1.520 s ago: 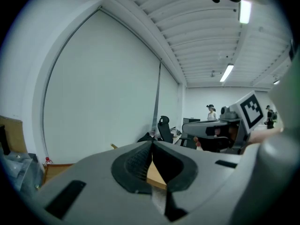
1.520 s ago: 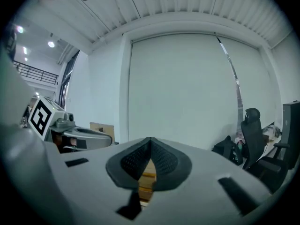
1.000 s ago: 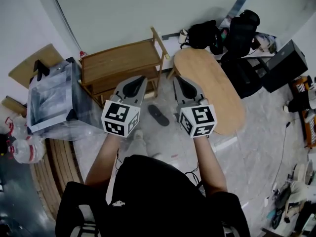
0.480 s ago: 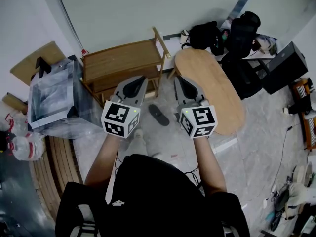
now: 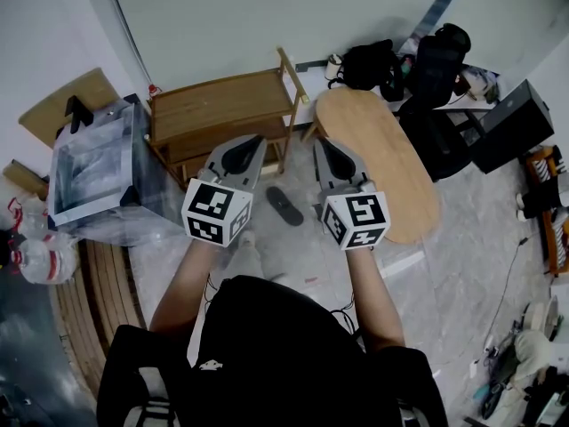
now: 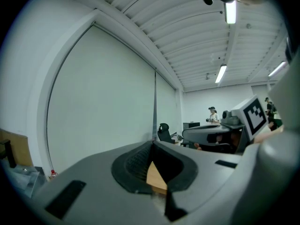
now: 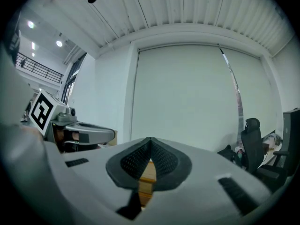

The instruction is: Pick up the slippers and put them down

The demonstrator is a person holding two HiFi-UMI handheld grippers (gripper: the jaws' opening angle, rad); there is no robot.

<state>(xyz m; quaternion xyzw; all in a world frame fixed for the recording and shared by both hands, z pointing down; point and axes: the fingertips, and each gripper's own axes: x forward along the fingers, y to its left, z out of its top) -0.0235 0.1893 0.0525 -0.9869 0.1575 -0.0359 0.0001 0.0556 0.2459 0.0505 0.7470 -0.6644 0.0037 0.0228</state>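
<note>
One dark slipper (image 5: pixel 284 205) lies on the pale floor, below and between my two grippers in the head view. Both are held level, side by side, above the floor. My left gripper (image 5: pixel 253 140) (image 6: pixel 153 144) is shut with its tips meeting and nothing between them. My right gripper (image 5: pixel 322 142) (image 7: pixel 150 139) is likewise shut and empty. Both point toward the wooden shoe rack (image 5: pixel 222 114) and the blind-covered wall. Neither gripper view shows a slipper. A pale shape (image 5: pixel 252 258) lies on the floor near the person's body; I cannot tell what it is.
An oval wooden table (image 5: pixel 382 158) stands to the right, a clear plastic box (image 5: pixel 93 172) to the left of the rack. Black bags (image 5: pixel 391 65) and a black case (image 5: pixel 511 118) crowd the back right. Plastic bags (image 5: pixel 31 256) sit at far left.
</note>
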